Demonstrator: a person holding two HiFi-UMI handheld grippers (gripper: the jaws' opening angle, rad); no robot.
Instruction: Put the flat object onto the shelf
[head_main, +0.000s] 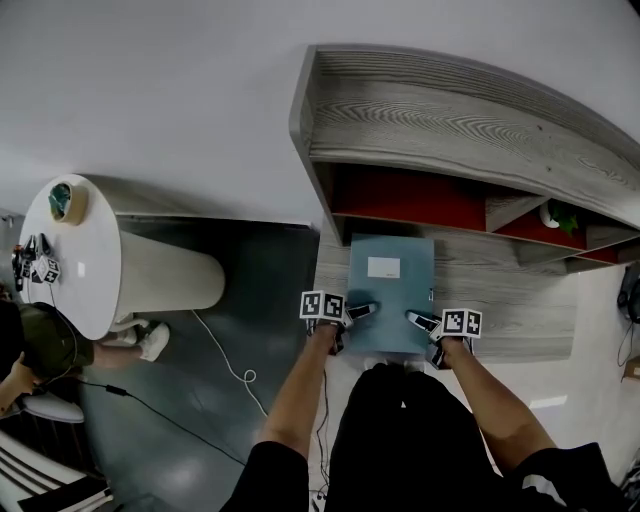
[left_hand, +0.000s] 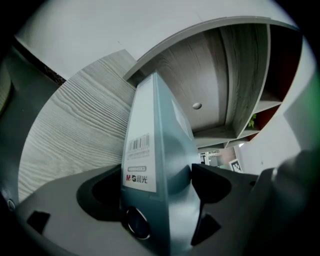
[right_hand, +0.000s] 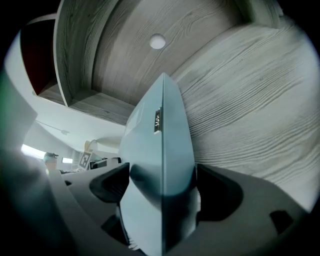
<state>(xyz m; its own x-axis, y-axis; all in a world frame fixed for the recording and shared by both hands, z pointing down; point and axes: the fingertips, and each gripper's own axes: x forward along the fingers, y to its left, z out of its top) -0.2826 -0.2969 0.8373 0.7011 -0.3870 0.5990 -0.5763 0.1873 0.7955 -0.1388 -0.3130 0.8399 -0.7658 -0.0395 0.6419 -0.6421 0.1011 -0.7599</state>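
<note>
The flat object is a blue-grey file box with a white label, lying flat on the lower board of the grey wooden shelf. My left gripper holds its near left corner and my right gripper its near right corner. In the left gripper view the box fills the space between the jaws of the left gripper, barcode label facing left. In the right gripper view the box stands edge-on in the right gripper, and both pads lie against its sides.
An upper shelf board overhangs the box, with a red back panel and a small green plant behind. A white round table with a tape roll stands left; a cable crosses the dark floor. A seated person is at far left.
</note>
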